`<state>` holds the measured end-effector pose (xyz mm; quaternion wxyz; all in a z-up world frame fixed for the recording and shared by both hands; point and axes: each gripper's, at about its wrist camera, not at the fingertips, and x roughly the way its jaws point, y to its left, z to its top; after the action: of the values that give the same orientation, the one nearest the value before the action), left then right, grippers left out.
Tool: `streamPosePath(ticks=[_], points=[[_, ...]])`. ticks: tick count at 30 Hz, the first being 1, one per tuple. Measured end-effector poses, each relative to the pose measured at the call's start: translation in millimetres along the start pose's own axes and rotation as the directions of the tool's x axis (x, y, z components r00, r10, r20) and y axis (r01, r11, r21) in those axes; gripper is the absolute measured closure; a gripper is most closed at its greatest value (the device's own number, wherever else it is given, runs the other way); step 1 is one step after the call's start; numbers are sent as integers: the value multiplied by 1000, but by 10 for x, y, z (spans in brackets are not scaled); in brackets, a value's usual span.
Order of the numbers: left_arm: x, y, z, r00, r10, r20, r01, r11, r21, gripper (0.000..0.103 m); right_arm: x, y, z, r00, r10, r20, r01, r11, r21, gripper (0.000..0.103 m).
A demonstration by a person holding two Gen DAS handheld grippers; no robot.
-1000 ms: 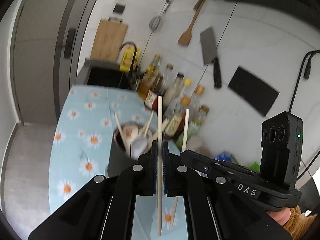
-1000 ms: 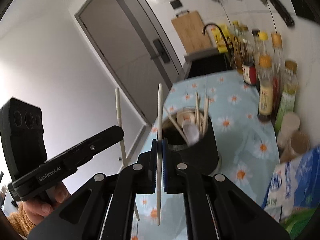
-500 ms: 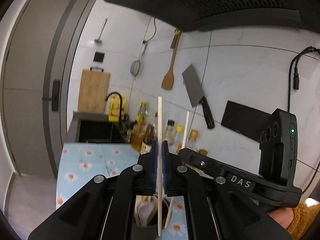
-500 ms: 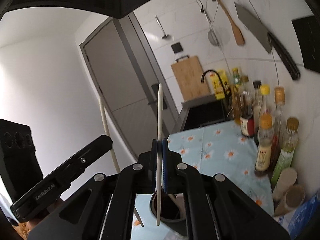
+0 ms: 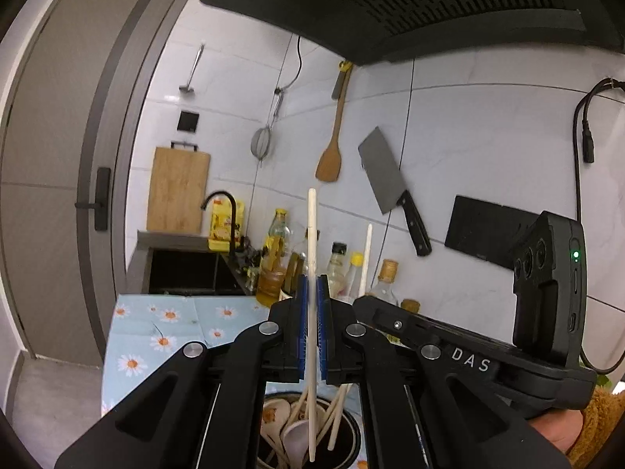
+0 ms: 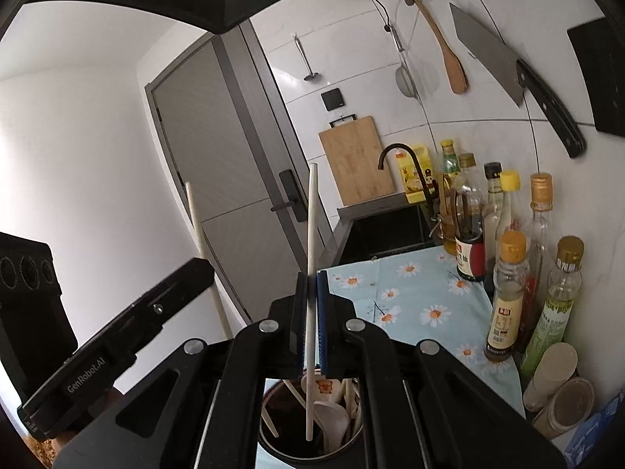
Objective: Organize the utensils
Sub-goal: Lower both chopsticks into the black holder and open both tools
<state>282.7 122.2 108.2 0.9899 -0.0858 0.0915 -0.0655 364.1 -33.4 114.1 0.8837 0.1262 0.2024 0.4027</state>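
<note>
Pale wooden chopsticks stand upright in both tools. The left gripper [image 5: 311, 328] is clamped on one chopstick [image 5: 311, 234], its lower tip inside the dark utensil holder [image 5: 351, 435] directly below. The right gripper [image 6: 308, 324] is closed on a second chopstick [image 6: 311, 226], its tip likewise within the holder's mouth. Both grippers point level, side by side above the holder, which contains spoons and further chopsticks, on a daisy-print tablecloth [image 6: 410, 293].

Pale blue daisy-print tablecloth [image 6: 429, 293], cream chopstick [image 5: 311, 242], seemingly dark utensil holder [image 6: 273, 439]
</note>
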Motion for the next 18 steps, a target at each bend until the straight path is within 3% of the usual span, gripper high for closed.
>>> streamPosePath(ticks=[14, 17, 18], points=[[107, 81, -245, 998, 2, -67, -1, 1000, 2, 99, 62, 37, -143, 999, -24, -28, 24, 1000, -19, 97], [123, 107, -276, 994, 8, -110, -9, 1000, -8, 99, 68, 35, -172, 999, -16, -48, 16, 1000, -6, 97], [118, 115, -280, 993, 9, -115, -10, 1000, -10, 99, 62, 29, -174, 999, -15, -51, 15, 1000, 0, 92]])
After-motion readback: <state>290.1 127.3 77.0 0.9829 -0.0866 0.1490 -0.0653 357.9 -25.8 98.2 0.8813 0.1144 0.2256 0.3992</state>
